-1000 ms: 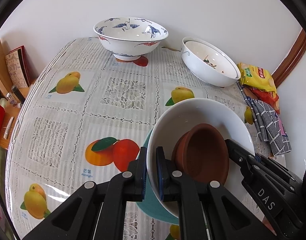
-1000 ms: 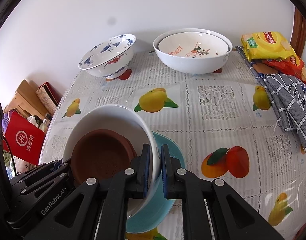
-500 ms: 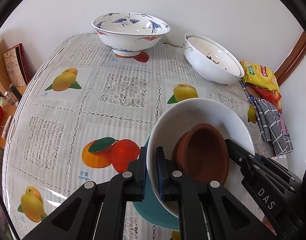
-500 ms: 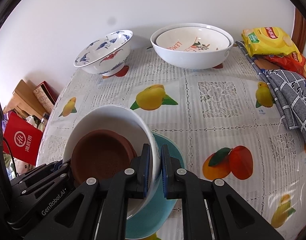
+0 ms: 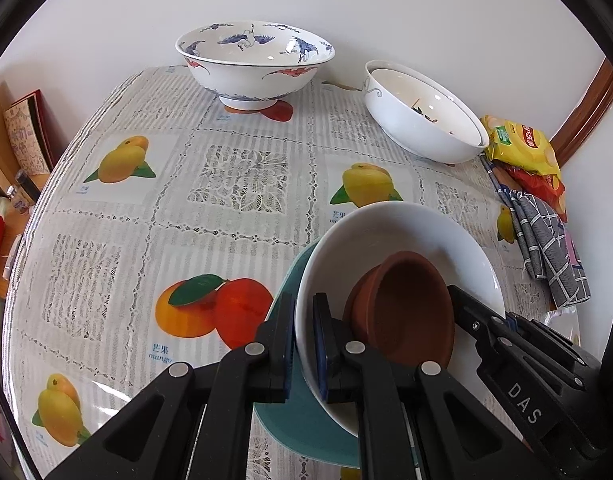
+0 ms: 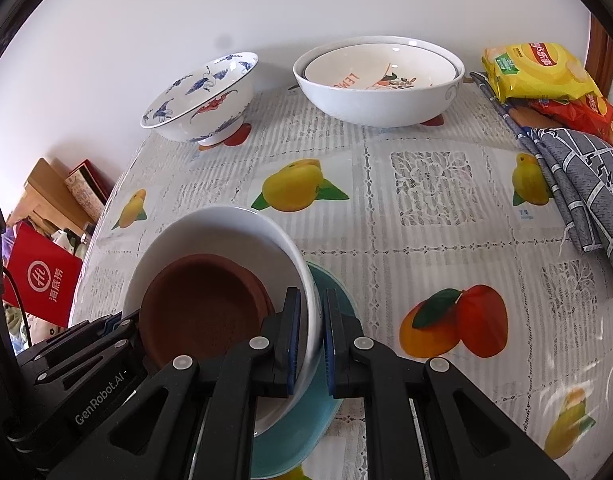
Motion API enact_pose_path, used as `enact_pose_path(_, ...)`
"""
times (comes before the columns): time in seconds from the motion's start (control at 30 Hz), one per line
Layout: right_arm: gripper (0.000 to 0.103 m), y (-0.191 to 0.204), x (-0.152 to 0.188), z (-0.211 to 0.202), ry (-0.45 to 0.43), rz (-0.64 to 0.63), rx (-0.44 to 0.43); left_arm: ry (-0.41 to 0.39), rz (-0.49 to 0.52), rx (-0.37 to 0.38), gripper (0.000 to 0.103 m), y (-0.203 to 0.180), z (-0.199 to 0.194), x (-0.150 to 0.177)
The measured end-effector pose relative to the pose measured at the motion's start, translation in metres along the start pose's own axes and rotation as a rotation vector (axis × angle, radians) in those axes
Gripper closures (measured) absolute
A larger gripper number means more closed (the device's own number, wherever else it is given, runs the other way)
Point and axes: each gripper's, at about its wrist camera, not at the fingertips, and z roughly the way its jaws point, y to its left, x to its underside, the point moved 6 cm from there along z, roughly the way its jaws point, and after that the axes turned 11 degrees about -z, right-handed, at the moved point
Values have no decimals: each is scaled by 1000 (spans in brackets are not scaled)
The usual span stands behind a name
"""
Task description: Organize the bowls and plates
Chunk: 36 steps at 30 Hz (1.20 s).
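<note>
Left wrist view: the left gripper [image 5: 304, 350] pinches the near wall of a white bowl [image 5: 402, 232], one finger inside and one outside. A brown clay bowl [image 5: 406, 312] sits tilted inside it, and a teal plate [image 5: 302, 420] lies under the white bowl, mostly covered. The right gripper [image 5: 506, 320] enters from the right, its tips hidden behind the clay bowl. At the far edge of the fruit-print tablecloth [image 5: 234, 176] stand a blue crane-patterned bowl [image 5: 254, 64] and a large white bowl [image 5: 422, 120] with a second bowl nested in it

Right wrist view: the right gripper [image 6: 309, 340] clamps the white bowl [image 6: 226, 220] on its rim. The clay bowl [image 6: 202, 312] rests inside; the teal plate [image 6: 330, 292] shows beneath. The nested bowl [image 6: 380, 70] bears partly readable lettering. The left gripper [image 6: 106, 328] is cut off by the bowls
</note>
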Motion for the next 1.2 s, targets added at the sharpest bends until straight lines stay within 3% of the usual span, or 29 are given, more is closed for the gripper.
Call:
enact_pose_path(0.43,89,-4,6,-3,8,20,-29,-10,21,-21,89,-2,-4,2)
enact_pose_path(0.53,86,-4,4,-7,0,-6,10,-18,29,-32,88,-2,-6,4)
enact_pose_path(0.93,84,0,17,-40,-24,-38,13,-65,26,-48,83,1,-40,16)
enact_pose_path(1.07,73,4,29,-60,-23,-58,27,-86,36,-45,83,-6,-60,28)
enact_pose_path(1.2,70,2,41,-84,-33,-74,58,-114,55,-40,78,-16,-81,42)
